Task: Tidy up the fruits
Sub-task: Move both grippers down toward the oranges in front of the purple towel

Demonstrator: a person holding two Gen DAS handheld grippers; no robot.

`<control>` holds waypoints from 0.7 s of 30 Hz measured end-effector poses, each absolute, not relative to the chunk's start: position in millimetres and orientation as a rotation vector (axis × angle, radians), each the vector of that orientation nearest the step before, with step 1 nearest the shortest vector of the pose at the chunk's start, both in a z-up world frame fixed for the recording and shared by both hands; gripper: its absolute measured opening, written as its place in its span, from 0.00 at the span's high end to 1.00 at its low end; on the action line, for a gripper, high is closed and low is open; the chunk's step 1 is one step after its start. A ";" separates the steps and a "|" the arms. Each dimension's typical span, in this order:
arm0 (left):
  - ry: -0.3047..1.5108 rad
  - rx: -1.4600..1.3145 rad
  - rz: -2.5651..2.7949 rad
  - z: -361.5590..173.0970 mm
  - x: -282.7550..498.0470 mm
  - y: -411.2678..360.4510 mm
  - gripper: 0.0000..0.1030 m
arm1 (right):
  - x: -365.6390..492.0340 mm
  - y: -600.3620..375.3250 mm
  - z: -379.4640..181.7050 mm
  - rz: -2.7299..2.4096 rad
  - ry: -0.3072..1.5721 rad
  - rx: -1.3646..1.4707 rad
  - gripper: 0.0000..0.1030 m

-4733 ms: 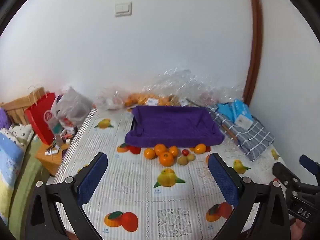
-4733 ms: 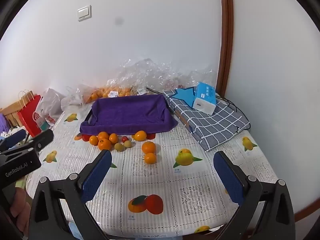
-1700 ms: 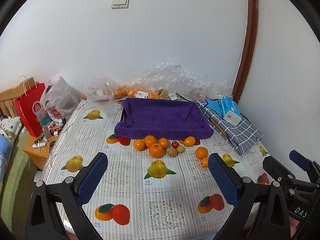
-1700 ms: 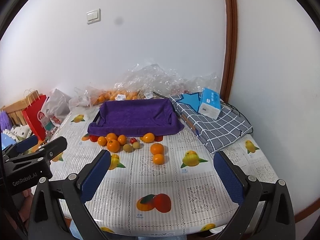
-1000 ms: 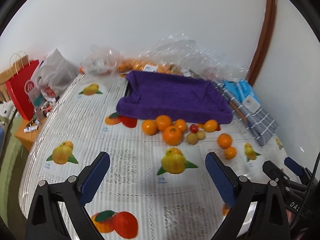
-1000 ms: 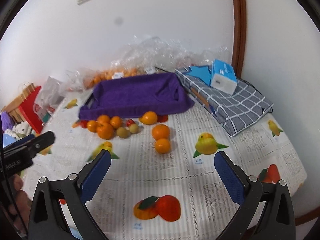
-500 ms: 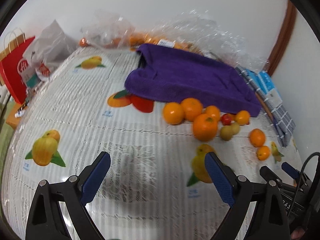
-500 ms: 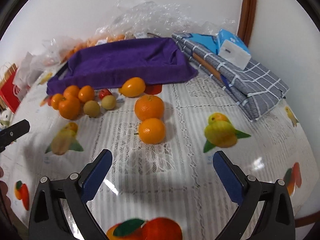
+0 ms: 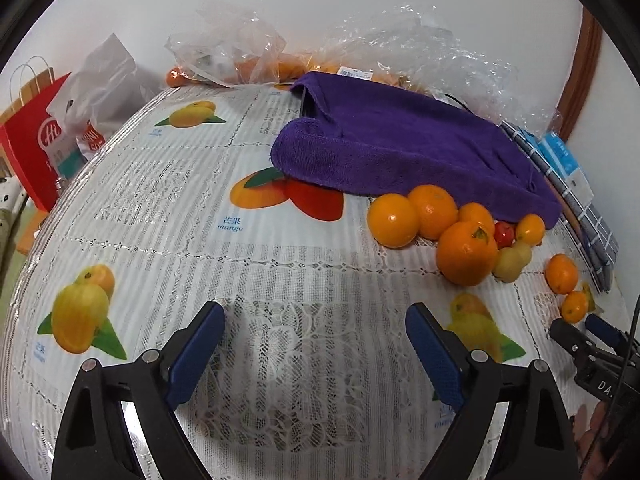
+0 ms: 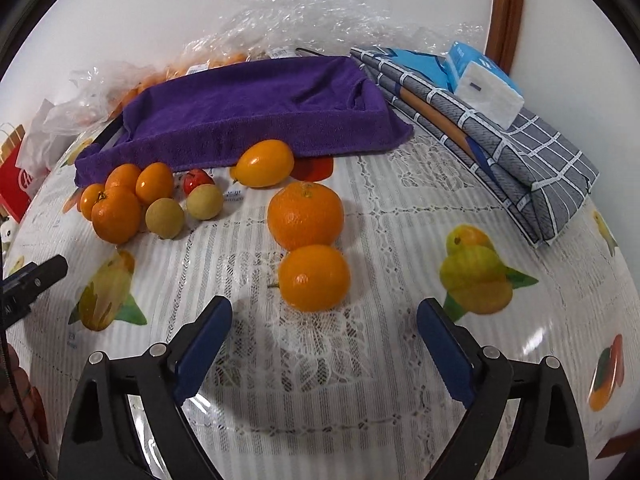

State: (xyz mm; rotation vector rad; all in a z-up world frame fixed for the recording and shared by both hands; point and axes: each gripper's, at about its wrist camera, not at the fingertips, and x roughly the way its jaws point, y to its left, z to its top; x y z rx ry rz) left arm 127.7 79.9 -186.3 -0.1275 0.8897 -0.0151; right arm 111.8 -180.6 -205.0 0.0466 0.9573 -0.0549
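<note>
Altogether seven oranges, two longans, one tomato; both jaws empty, closing.

L gripper: angled down, jaws wide, closing, nothing betw. blue pads. R gripper: same pose, jaws wide, closing, empty. Bit of a hand visible behind R unit.

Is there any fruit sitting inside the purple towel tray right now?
No, the purple towel tray holds no fruit in the right wrist view; the oranges and other fruit lie on the tablecloth in front of it.
</note>
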 end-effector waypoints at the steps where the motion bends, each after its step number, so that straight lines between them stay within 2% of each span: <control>1: 0.890 -0.125 -0.015 -186.3 128.2 79.9 0.12 | 114.3 -181.5 -205.1 -0.054 0.956 0.052 0.10; 5: 0.881 -0.145 -0.040 -184.6 126.2 84.5 0.12 | 118.3 -184.8 -205.0 -0.060 0.951 0.063 0.12; 8: 0.867 -0.177 -0.065 -183.0 123.3 89.0 0.14 | 120.4 -186.1 -204.4 -0.065 0.943 0.060 0.21; 10: 0.861 -0.189 -0.074 -182.1 122.3 89.6 0.18 | 120.6 -187.0 -203.4 -0.069 0.931 0.060 0.35; 11: 0.858 -0.191 -0.082 -181.6 121.9 88.8 0.19 | 120.1 -187.0 -203.0 -0.065 0.926 0.060 0.38; 13: 0.855 -0.187 -0.095 -180.6 122.6 85.6 0.20 | 117.1 -185.8 -201.7 -0.053 0.912 0.059 0.54; 15: 0.857 -0.175 -0.098 -180.0 126.7 80.7 0.26 | 114.1 -184.0 -200.5 -0.040 0.900 0.057 0.63; 18: 0.866 -0.152 -0.091 -178.9 140.9 73.6 0.35 | 113.2 -180.9 -200.0 -0.047 0.898 0.042 0.63; 21: 0.874 -0.128 -0.099 -178.0 157.1 66.5 0.36 | 111.6 -181.7 -199.4 -0.026 0.892 0.051 0.64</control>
